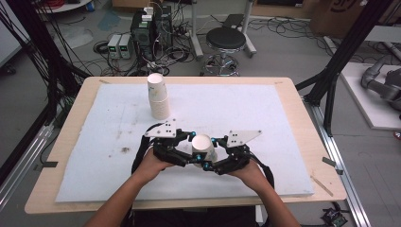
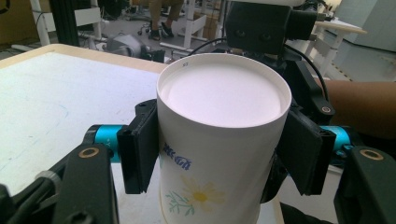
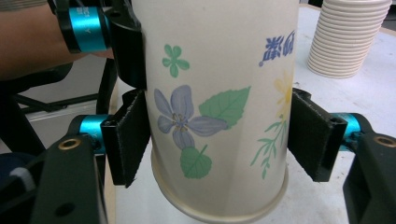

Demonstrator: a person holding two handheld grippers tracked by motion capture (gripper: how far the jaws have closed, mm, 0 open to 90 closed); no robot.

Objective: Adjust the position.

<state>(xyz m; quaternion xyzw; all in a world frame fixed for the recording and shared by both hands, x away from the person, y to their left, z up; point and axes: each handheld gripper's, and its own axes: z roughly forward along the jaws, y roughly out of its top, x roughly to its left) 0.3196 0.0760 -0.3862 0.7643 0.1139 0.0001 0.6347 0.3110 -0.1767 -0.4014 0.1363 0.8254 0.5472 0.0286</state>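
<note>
Claws: left claw (image 1: 189, 146) and right claw (image 1: 215, 152) were both clamped on one upside-down paper cup (image 1: 204, 147), held near the worktop's front middle.
Grip: pads (image 3: 128, 140) pressed the thin wall from both sides; judged best squeezed lightly to avoid denting.
Stack: cup stack (image 1: 158, 96) stood well behind.
Surface: white mat (image 1: 265, 113) on wooden worktop (image 1: 71, 123).
Room: stool (image 1: 226, 42) and cables beyond.
</note>
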